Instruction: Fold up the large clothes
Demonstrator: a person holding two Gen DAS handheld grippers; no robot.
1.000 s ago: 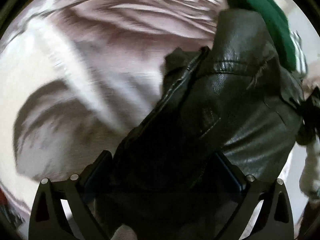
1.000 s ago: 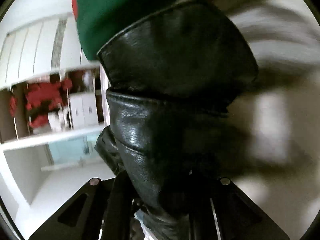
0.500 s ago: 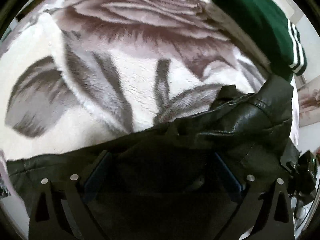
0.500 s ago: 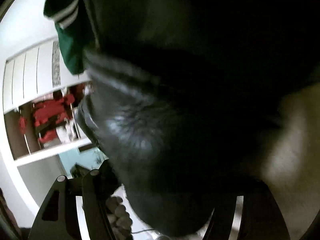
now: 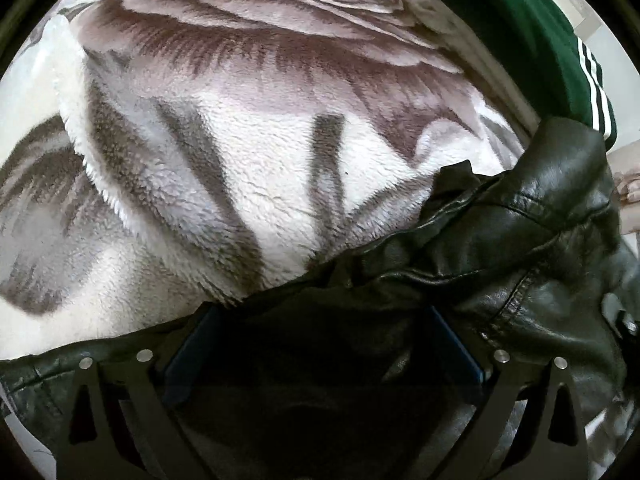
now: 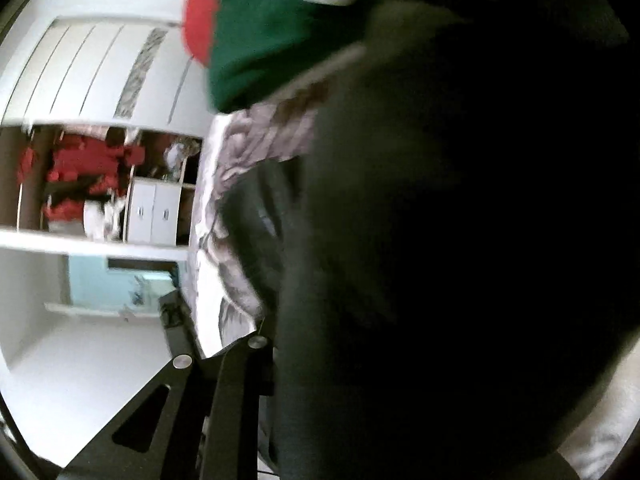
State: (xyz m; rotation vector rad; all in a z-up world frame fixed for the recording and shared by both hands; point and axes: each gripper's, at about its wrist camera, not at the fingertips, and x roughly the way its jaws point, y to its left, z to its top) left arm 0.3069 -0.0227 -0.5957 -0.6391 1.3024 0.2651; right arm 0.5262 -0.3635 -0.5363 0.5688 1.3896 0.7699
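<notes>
A black leather jacket [image 5: 500, 248] lies bunched on a grey-and-white rose-print fleece blanket [image 5: 240, 152]. My left gripper [image 5: 320, 344] is low over the jacket, its blue-padded fingers [image 5: 188, 344] spread wide, with dark jacket material draped across the gap. In the right wrist view the jacket [image 6: 460, 240] fills most of the frame as a dark blur right against the camera. It hides the fingertips of my right gripper [image 6: 360, 380]; only the left finger's base [image 6: 208, 392] shows.
A green garment with white stripes [image 5: 532, 32] lies at the blanket's far right, and shows in the right wrist view [image 6: 280, 40] beside something red [image 6: 200, 20]. An open wardrobe with red clothes [image 6: 80, 172] and white drawers [image 6: 154, 212] stands beyond the bed.
The jacket came down from hanging upright to lying low across the blanket in the left view. In the right view it closed in on the camera and blacked out most of the frame.
</notes>
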